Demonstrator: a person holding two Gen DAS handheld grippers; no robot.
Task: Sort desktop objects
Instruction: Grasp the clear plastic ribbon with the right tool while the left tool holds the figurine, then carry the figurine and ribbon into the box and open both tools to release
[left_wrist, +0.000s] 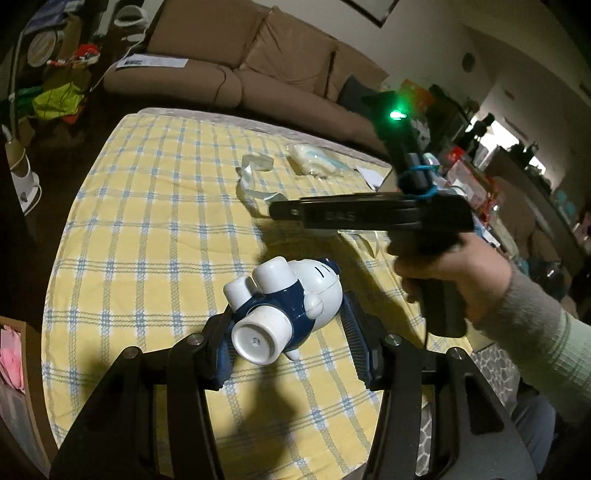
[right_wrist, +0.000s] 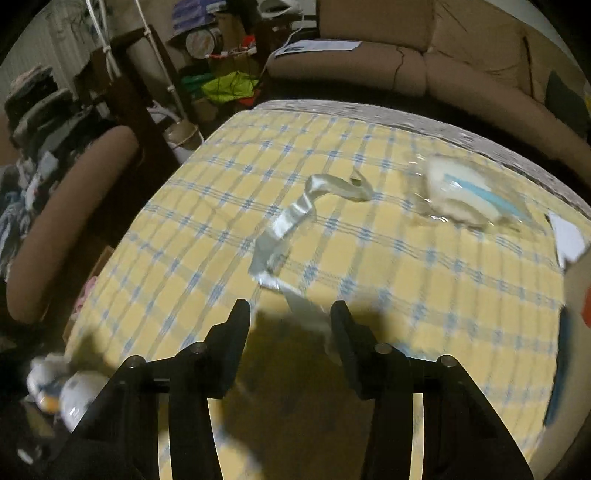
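Left gripper (left_wrist: 288, 332): jaws part-way closed, clamped on the white-and-blue cat figurine (left_wrist: 284, 306), one pad hard against its blue body, the other pad at its round head; figurine lying tilted, feet toward the camera, carried just above the tabletop (left_wrist: 147, 221). Right gripper (right_wrist: 290, 325): jaws apart, nothing pinched, pointing down over the near end of the pale ribbon (right_wrist: 291, 221), which trails away across the yellow-and-blue checked cloth. Blurred picture here, so contact with the ribbon impossible to call. Beyond the ribbon, a clear packet with white and blue contents (right_wrist: 461, 199), lying well apart from it near the far edge. A white card (right_wrist: 567, 236) off at the right edge. Behind everything, a brown sofa (left_wrist: 258, 66) and clutter on the floor. Early going, by the look of it: one item in hand and not yet set down, ribbon, packet and card all waiting. No sorting bin plainly visible.
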